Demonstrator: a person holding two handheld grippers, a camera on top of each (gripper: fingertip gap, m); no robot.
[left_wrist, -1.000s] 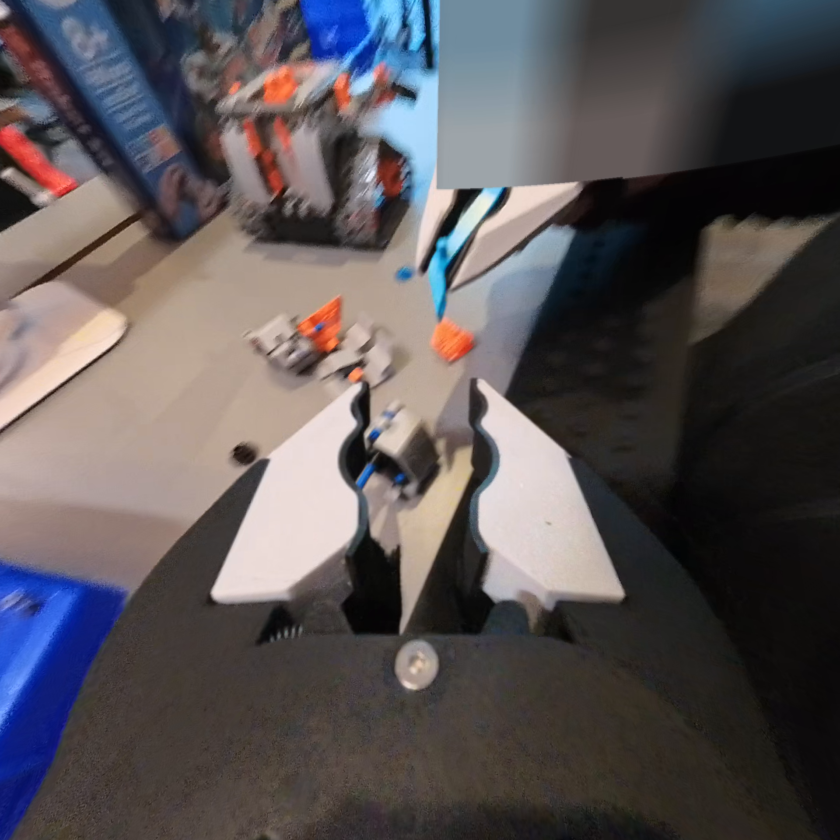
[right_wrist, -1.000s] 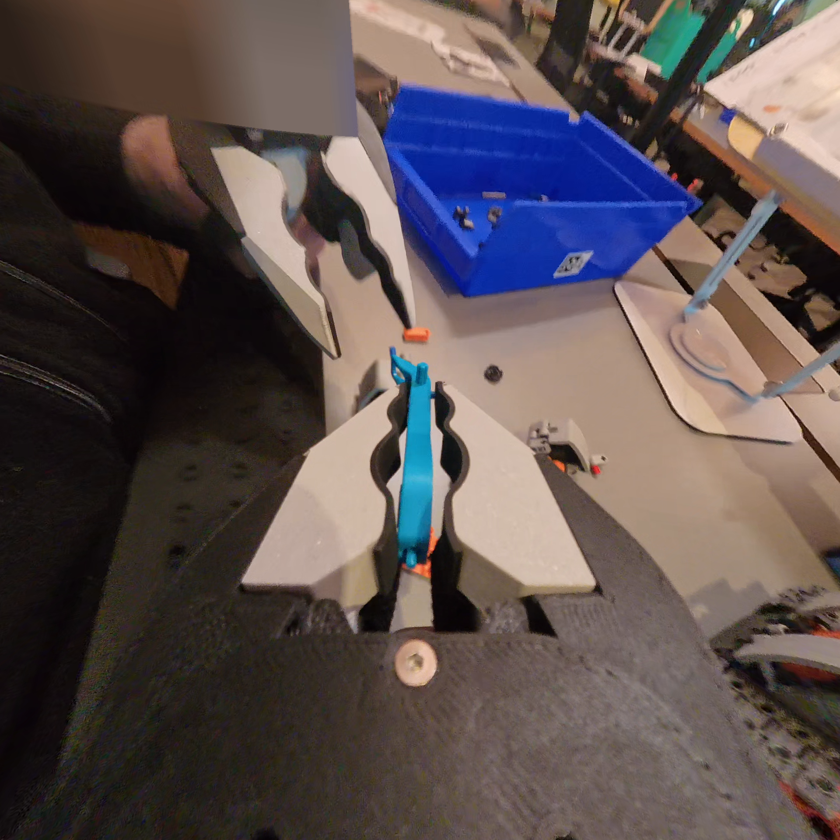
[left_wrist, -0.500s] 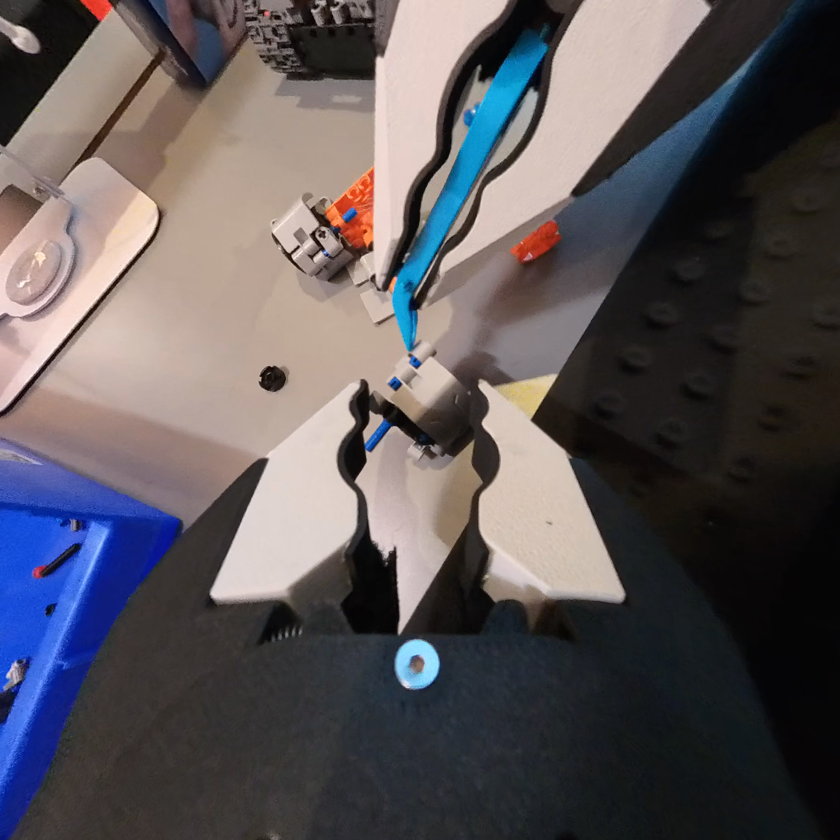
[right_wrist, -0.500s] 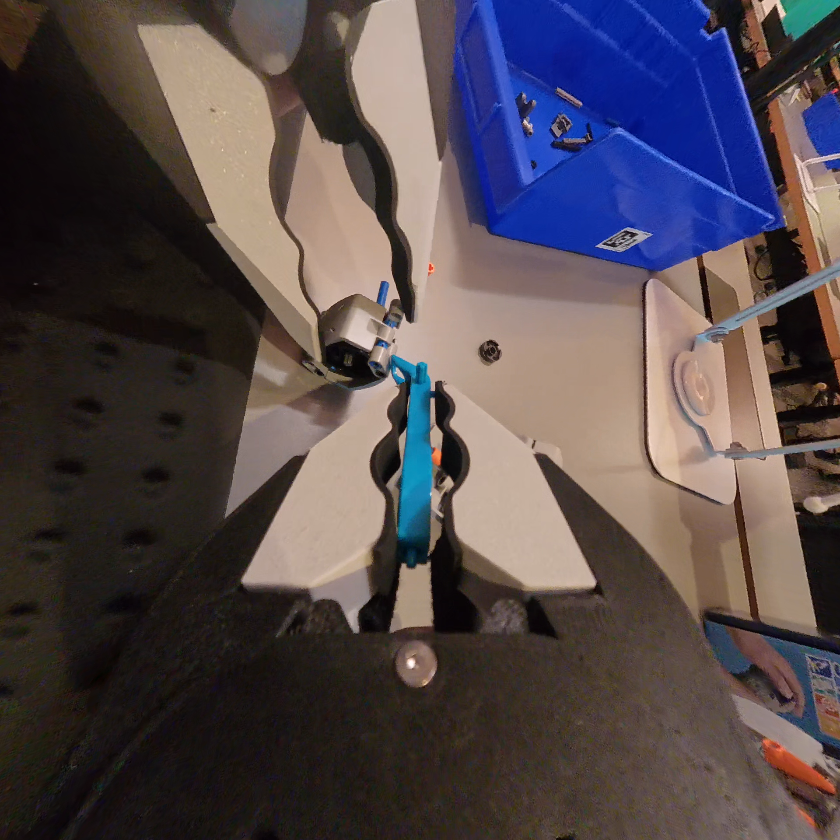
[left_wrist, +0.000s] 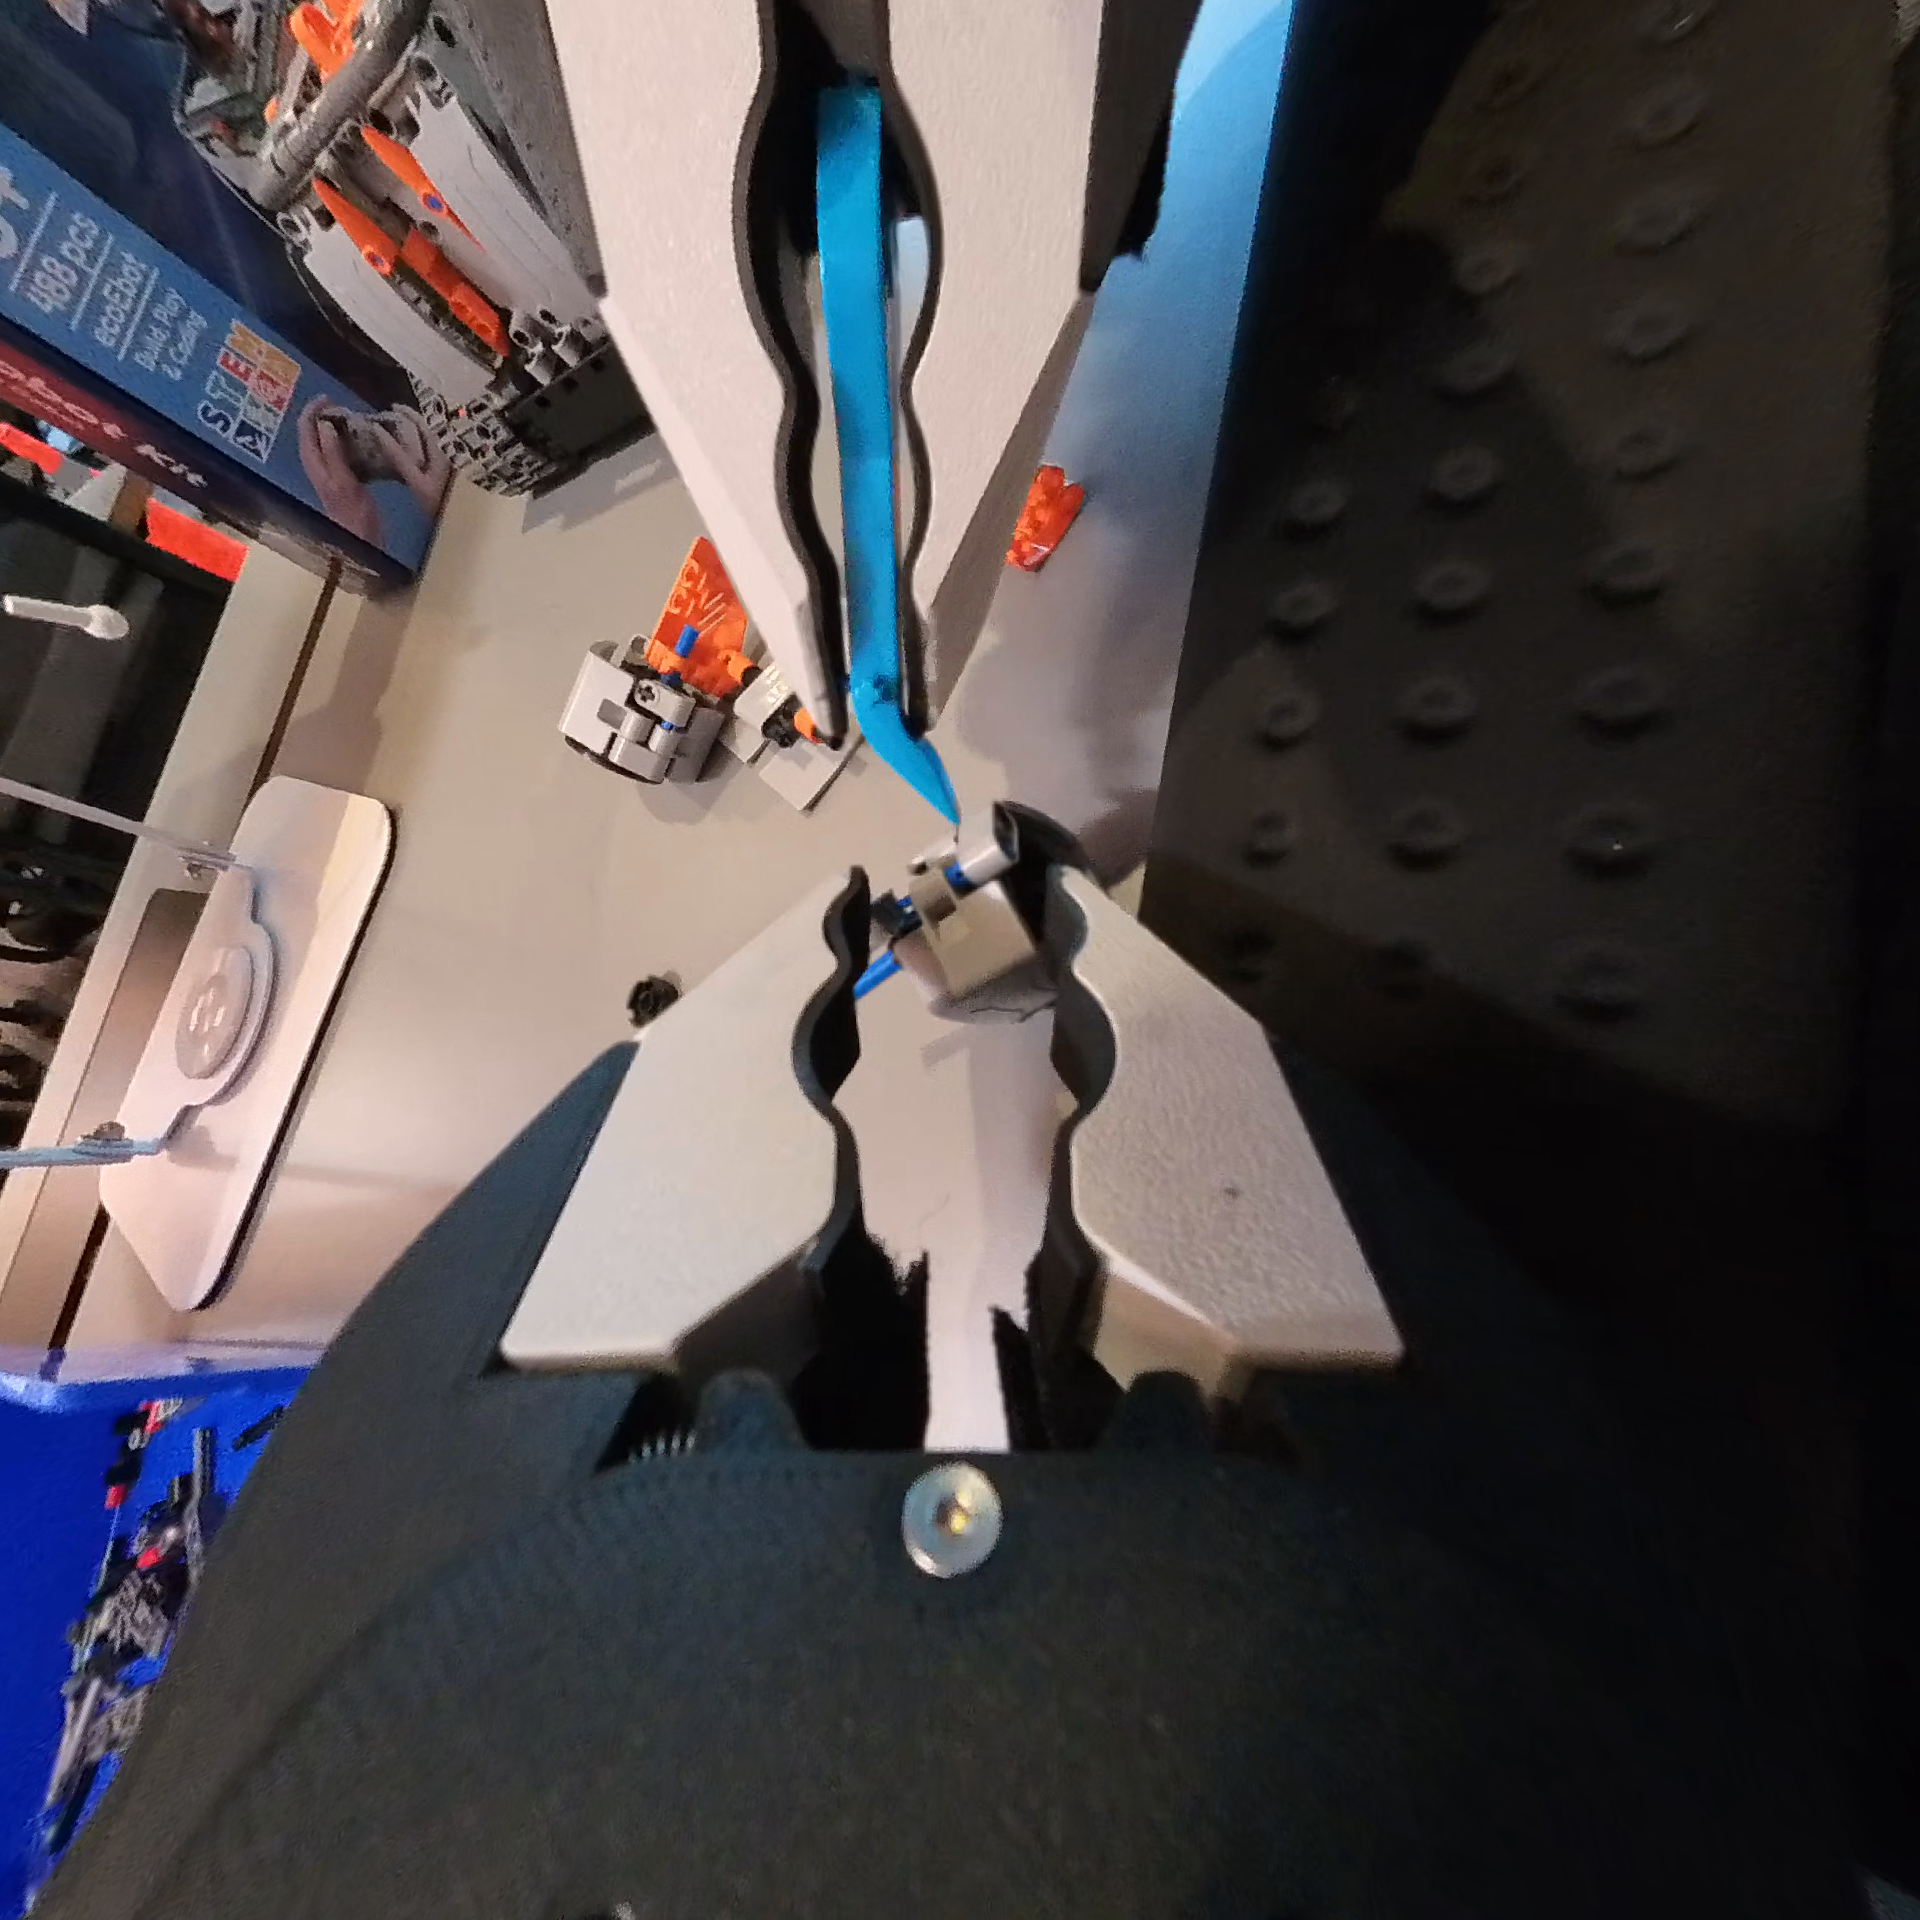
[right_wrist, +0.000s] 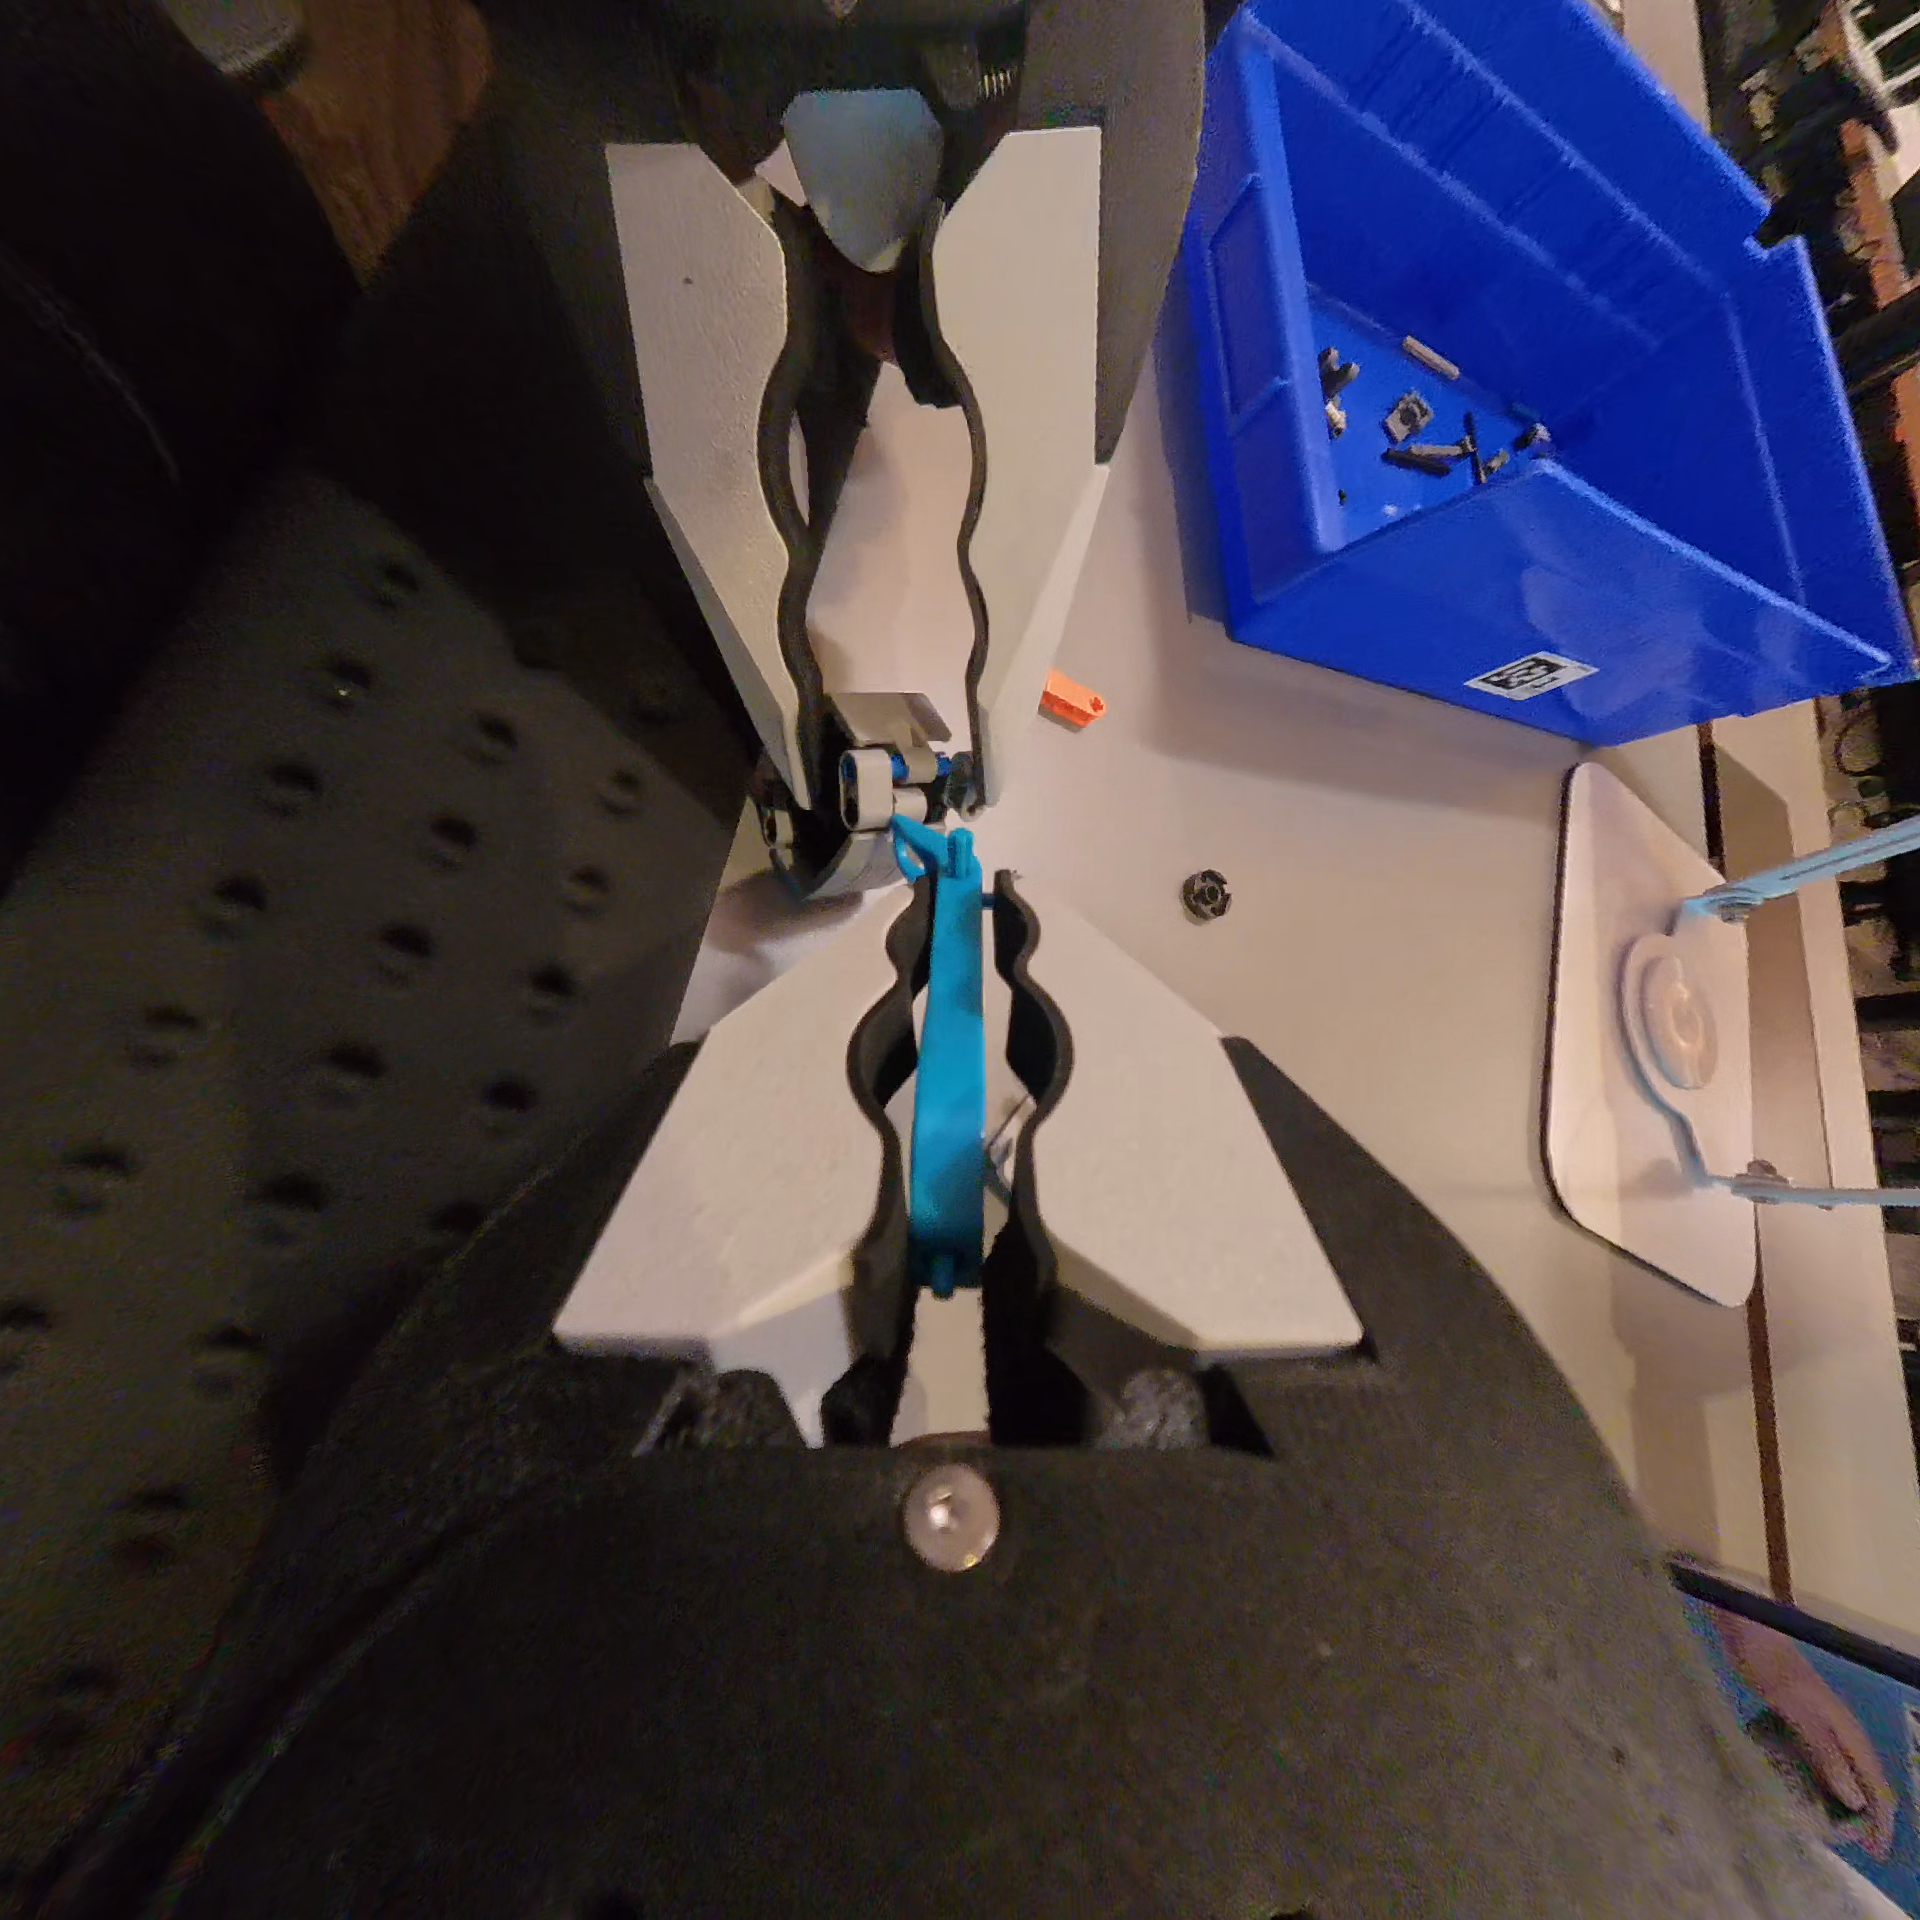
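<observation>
A blue bin (right_wrist: 1558, 582) sits on the table (right_wrist: 1351, 831); an orange piece (right_wrist: 1072, 698) and a black ring (right_wrist: 1205, 894) lie near the bin.

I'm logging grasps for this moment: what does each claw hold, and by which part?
The left claw grips a small grey block piece at its fingertips. The right claw clamps a blue lever tool along its handle, tip protruding.
</observation>
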